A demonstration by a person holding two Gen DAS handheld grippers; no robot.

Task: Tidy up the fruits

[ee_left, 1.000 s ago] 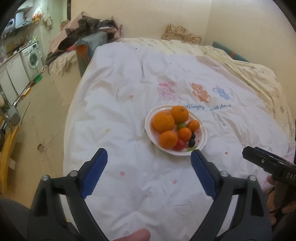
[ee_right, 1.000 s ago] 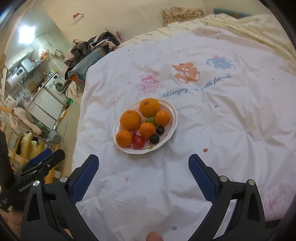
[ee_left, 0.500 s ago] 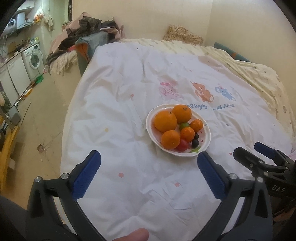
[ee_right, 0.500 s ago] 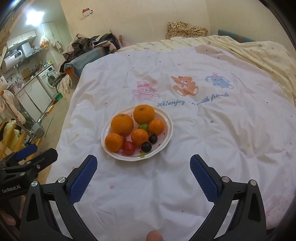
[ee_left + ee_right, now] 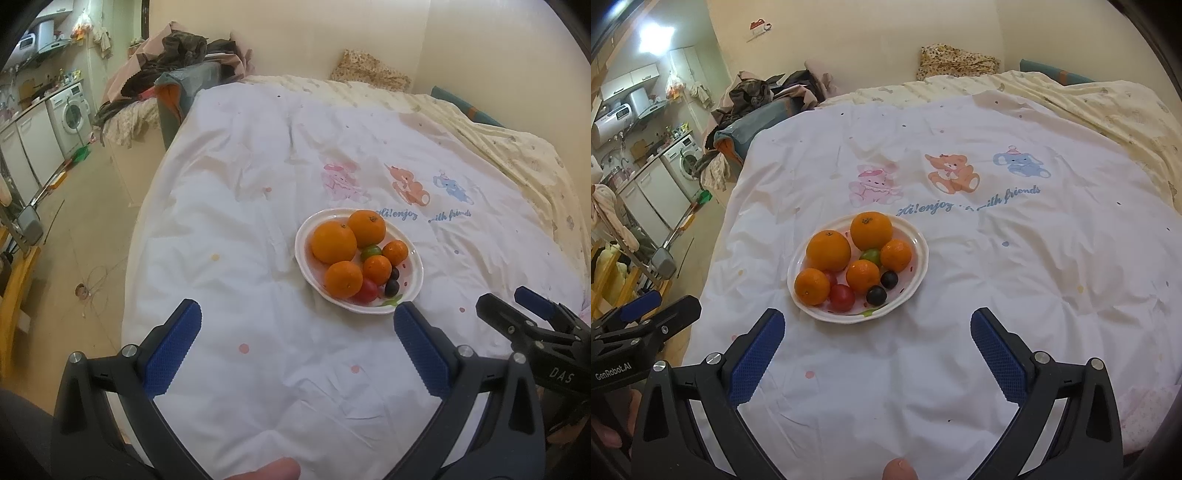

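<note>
A white plate (image 5: 415, 269) (image 5: 919, 266) sits on the white bed cover. It holds several oranges (image 5: 333, 242) (image 5: 828, 250), a green fruit (image 5: 870, 254), red tomatoes (image 5: 842, 297) and two dark grapes (image 5: 876, 294). My left gripper (image 5: 295, 332) is open and empty, just short of the plate's near edge. My right gripper (image 5: 877, 332) is open and empty, near the plate's front right. Each gripper shows at the side of the other's view.
The bed cover (image 5: 997, 258) has cartoon animals and blue writing beyond the plate. A pile of clothes (image 5: 177, 59) lies at the bed's far left. A washing machine (image 5: 72, 110) and cabinets stand at the left. The floor (image 5: 85, 221) lies left of the bed.
Both grippers have moved forward toward the plate, so it looks larger and nearer. Both stay open and empty. The fruits have not moved.
</note>
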